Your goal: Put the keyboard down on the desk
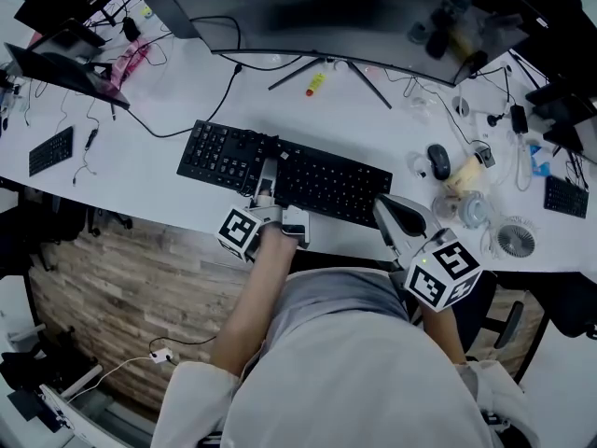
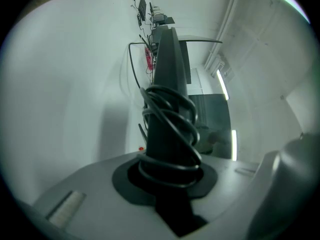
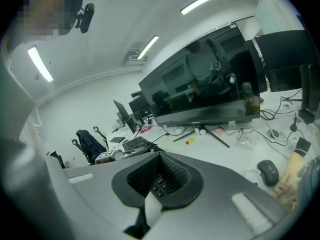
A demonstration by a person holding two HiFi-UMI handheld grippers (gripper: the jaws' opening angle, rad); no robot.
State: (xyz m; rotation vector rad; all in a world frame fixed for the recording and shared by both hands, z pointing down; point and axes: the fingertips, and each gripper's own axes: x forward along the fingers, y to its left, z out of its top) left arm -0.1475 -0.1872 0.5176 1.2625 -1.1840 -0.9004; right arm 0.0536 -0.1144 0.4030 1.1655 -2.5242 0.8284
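Holding: both tools are clamped on the keyboard (image 1: 312, 180). The left gripper (image 1: 267, 180) bites its near edge left of the middle. The right gripper (image 1: 384, 211) bites the near right corner, with keys showing between its jaws in the right gripper view.
Place: the keyboard lies lengthwise along the front of the white desk (image 1: 140, 171), before the monitor (image 1: 373, 17). It seems to sit flat on the top or just off it; the head view is too steep to settle that.
Weight and stiffness: probably light for its length and fairly stiff, so two holds along one long edge should keep it level.
Surface: likely smooth plastic, and the keys give under pressure, so the frame edge is the safer place to pinch.
Loose part: a black cable (image 2: 175, 124) is looped round the slab right at the left jaws, and a lead runs from the far left corner toward the monitor. Either could snag or tug.
Fragility: key caps could pop off, so it is best lowered flat.
Writing: key legends and the small mark on the monitor's lower bezel are too small to read. The cubes carry only black-and-white square patterns.
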